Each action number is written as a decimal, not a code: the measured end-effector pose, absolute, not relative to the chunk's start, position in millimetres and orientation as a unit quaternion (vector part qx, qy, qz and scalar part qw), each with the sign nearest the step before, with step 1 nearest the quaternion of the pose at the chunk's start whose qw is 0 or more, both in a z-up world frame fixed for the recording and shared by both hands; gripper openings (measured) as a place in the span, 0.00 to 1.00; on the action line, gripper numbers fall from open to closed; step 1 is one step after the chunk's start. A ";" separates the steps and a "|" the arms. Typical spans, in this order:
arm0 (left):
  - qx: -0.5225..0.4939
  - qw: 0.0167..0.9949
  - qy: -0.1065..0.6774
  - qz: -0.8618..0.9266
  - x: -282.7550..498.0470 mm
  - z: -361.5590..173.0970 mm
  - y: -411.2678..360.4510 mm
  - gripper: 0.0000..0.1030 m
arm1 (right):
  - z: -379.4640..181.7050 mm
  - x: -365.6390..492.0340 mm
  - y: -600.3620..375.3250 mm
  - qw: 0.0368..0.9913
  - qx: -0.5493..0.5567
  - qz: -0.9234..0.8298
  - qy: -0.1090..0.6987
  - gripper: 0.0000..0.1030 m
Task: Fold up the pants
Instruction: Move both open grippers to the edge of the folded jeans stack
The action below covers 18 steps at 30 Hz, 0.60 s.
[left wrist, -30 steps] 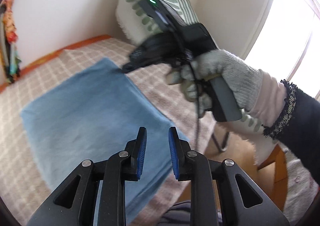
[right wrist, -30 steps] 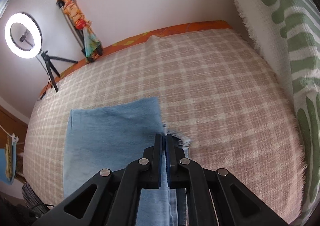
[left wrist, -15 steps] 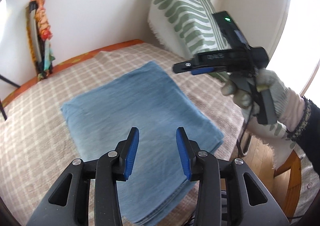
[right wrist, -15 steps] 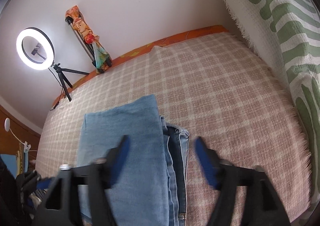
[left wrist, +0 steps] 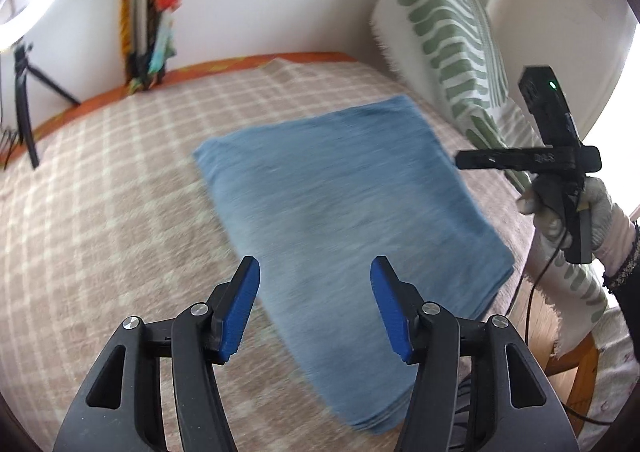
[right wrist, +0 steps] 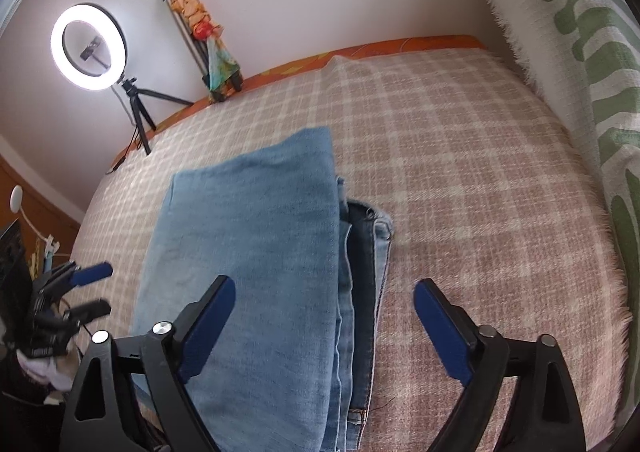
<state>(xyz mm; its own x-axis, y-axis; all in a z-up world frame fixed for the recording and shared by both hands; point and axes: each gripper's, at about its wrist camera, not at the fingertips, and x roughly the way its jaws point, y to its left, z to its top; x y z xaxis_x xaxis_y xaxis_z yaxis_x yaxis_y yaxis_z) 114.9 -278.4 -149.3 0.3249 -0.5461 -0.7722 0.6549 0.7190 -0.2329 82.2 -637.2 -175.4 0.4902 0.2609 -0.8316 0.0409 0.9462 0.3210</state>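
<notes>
The blue jeans (left wrist: 344, 195) lie folded in a flat rectangle on the checked bed cover (left wrist: 100, 211). In the right wrist view the jeans (right wrist: 256, 252) show stacked layers, with the waistband edge at their right side. My left gripper (left wrist: 316, 308) is open and empty, held above the near part of the jeans. My right gripper (right wrist: 324, 328) is open wide and empty, above the near end of the jeans. The right gripper also shows in the left wrist view (left wrist: 528, 159), off the bed's right side. The left gripper shows in the right wrist view (right wrist: 90, 288) at far left.
A green-and-white patterned cushion (right wrist: 592, 51) stands along the bed's right side. A lit ring light on a tripod (right wrist: 90, 45) and a folded colourful umbrella (right wrist: 200, 23) stand at the far wall. A wooden chair (left wrist: 576, 356) is beside the bed.
My right gripper let go of the jeans, opened wide and drew back. My left gripper opened wider and pulled back. The jeans now lie folded and free.
</notes>
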 end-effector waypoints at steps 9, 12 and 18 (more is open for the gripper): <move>0.005 0.782 0.500 -0.373 135.5 -172.3 -267.5 0.56 | -200.3 85.6 -643.0 0.826 0.188 0.101 0.521 0.97; -0.018 0.770 0.517 -0.373 142.9 -182.3 -265.5 0.56 | -208.0 85.5 -643.3 0.822 0.191 0.107 0.526 0.97; -0.052 0.752 0.535 -0.383 152.4 -199.1 -265.6 0.57 | -226.1 89.4 -651.2 0.812 0.222 0.127 0.525 0.97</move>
